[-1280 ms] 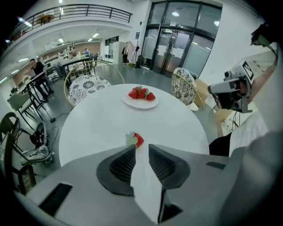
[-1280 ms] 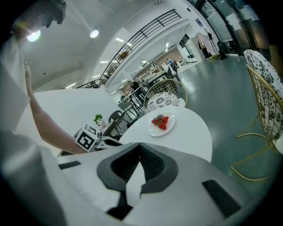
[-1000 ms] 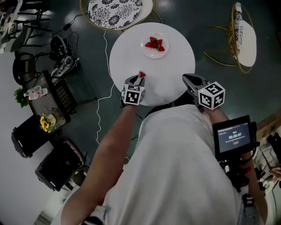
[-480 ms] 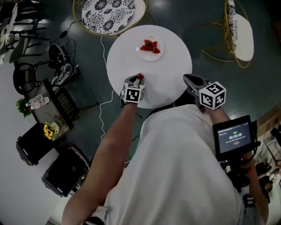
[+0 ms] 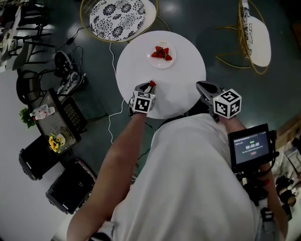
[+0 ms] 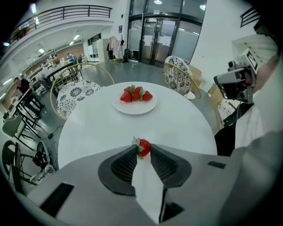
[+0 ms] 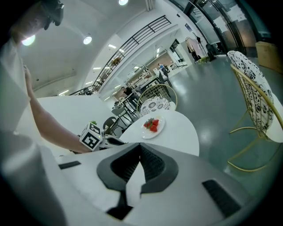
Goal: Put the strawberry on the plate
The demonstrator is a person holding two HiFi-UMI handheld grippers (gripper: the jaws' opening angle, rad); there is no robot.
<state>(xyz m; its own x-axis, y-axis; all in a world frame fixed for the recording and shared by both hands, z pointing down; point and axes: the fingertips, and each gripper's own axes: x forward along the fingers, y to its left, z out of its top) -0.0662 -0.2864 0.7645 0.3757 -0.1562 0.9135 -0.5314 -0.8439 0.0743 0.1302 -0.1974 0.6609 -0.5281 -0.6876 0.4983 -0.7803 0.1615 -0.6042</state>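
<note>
From the head view we look down on a dark green floor and a round white table (image 5: 181, 70), whose near edge is hidden behind the person's shirt. A patterned chair (image 5: 117, 13) stands at the far left, cut off by the frame. The plate (image 5: 161, 59) sits on the far part of the table with a few berries (image 5: 161, 52) on it. The left gripper (image 5: 149, 86) is over the near left of the table, a strawberry (image 5: 152, 83) red at its tips, well apart from the plate. The right gripper (image 5: 201, 86) is at the table's near right edge.

In the left gripper view we see the jaws closed to a narrow gap on the strawberry (image 6: 144, 145), its green leaves to the left. The plate (image 6: 134, 107) lies farther off across the bare tabletop.

In the right gripper view the jaws meet at their tips with nothing between them. The plate (image 7: 152, 128) shows small beyond, and the left gripper's marker cube (image 7: 90, 135) at left.
</note>
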